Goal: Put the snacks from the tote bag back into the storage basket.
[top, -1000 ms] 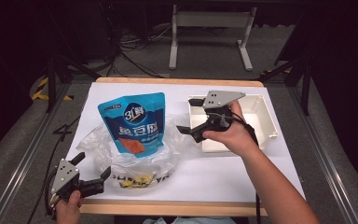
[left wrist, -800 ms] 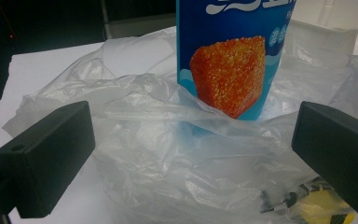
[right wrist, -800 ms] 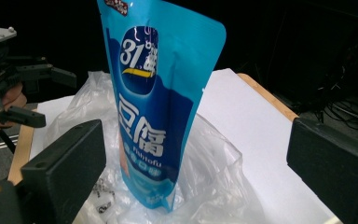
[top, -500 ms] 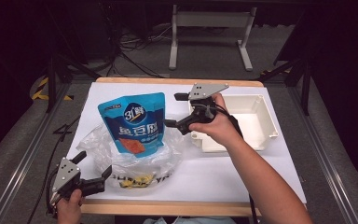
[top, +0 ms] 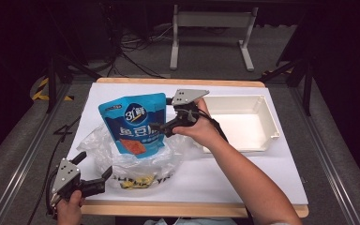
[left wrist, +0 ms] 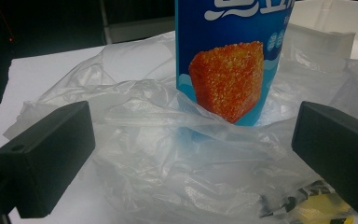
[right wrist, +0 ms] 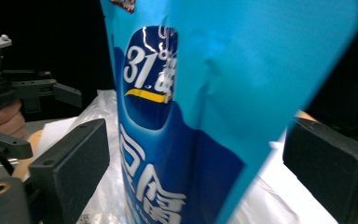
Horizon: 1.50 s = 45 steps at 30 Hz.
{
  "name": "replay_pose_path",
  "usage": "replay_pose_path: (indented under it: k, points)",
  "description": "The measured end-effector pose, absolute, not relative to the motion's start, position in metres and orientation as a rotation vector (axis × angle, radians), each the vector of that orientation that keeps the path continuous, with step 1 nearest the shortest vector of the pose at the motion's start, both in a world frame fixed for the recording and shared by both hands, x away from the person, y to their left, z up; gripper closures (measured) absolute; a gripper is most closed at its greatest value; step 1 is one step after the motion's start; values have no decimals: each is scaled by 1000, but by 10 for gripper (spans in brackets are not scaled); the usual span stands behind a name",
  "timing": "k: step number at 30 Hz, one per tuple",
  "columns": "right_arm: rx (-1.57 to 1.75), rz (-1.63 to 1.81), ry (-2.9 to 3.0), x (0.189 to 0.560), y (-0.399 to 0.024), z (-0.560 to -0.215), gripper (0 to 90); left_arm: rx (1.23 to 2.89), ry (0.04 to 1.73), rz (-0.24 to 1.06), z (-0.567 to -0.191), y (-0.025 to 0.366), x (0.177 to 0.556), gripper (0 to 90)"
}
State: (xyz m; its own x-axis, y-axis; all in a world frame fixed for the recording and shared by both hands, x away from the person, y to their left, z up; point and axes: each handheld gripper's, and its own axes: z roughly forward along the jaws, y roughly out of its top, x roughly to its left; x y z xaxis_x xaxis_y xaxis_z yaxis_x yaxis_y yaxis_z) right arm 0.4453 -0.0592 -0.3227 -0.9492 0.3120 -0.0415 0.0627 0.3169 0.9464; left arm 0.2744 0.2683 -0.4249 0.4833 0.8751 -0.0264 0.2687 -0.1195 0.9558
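Two tongs work at the white surface (top: 243,168). A blue snack pouch (top: 133,123) stands upright inside a crumpled clear plastic bag (top: 136,159), left of a white tray (top: 243,122). From the pouch's right, the right tongs (top: 161,127) reach its edge; in the right gripper view the pouch (right wrist: 205,121) sits between the spread jaws, which have just narrowed slightly (neither pad presses on it yet). At the near left corner the left tongs (top: 93,174) are released, jaws wide before the bag (left wrist: 177,154), clear of it.
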Motion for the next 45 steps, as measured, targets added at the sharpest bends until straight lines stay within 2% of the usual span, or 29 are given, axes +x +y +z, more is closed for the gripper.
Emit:
replay_pose_path:
  k: [23,29,31,33,35,38,45]
  points:
    - [310,1623,2443,451,-26,-366,80,1646,998,704,-424,270,274,2]
    - [315,1644,2413,451,-23,-373,111,1645,998,704,-424,270,274,2]
    - [313,1643,2413,451,-23,-374,149,1647,999,703,-424,270,275,2]
    - [294,1630,2442,450,-23,-375,250,1647,998,703,-424,270,275,2]
    - [225,1613,2498,450,-24,-375,452,1647,999,703,-424,270,275,2]
    - [138,1565,2520,449,-23,-374,520,1651,997,701,-424,270,275,2]
    - [131,1539,2533,447,-23,-373,577,1649,1000,703,-424,269,275,2]
